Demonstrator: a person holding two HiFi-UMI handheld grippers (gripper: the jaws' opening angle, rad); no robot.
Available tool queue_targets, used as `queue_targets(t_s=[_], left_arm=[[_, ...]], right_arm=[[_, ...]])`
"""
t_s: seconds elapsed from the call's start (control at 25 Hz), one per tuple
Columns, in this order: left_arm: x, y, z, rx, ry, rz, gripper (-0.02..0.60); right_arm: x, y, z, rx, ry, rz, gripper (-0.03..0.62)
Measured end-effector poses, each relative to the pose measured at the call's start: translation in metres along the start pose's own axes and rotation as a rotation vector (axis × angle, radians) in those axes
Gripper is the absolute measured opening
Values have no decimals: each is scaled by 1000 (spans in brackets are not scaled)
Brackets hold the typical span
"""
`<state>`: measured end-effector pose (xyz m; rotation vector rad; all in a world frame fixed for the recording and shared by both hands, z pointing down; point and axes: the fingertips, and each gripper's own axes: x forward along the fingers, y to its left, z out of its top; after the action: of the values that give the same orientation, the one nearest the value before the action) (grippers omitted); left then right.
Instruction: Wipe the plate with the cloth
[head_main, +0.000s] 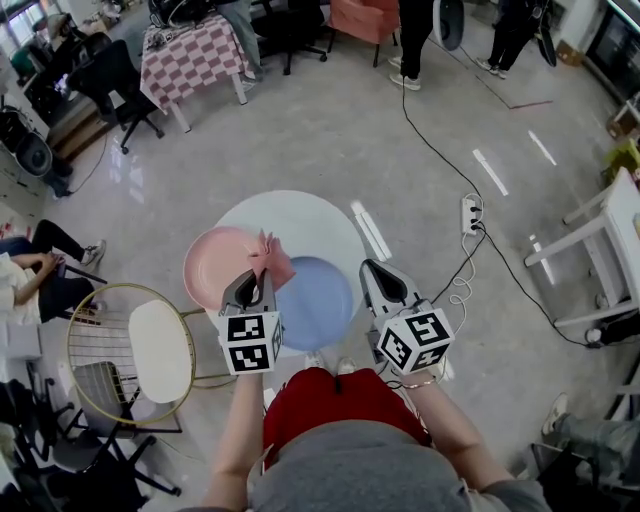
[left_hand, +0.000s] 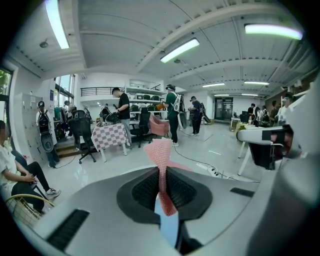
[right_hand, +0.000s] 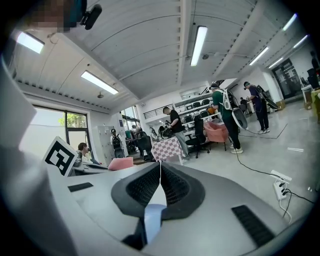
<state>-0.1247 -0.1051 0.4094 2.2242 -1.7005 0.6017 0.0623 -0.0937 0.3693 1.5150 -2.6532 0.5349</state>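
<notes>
Left gripper (head_main: 262, 278) pinched the cloth (head_main: 272, 257) above the desk (head_main: 300, 225); right gripper (head_main: 373, 270) was clenched, empty. Wiping the blue plate (head_main: 320, 300) probably awaited.

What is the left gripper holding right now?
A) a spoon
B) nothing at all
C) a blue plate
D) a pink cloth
D: the left gripper view shows the left gripper with its jaws closed on the pink cloth, which sticks up from between them.
</notes>
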Motion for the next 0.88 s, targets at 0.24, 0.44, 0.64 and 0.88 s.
queue_targets(t_s=[0.24,0.44,0.64,0.88], left_arm=[[-11,-18,17,3,-85,-32,32],[-20,-29,34,-8,-151,-54,32],[-32,-41,44,-26,-207,-82,32],[-48,-53,58,-35,-270,-97,32]], right_arm=[[-11,1,10,-16,-33,3,29],[-18,3,24,-28,-62,18,29],[-27,7,30,-43,-90,31,29],[-40,9,41,-72,-126,40,29]])
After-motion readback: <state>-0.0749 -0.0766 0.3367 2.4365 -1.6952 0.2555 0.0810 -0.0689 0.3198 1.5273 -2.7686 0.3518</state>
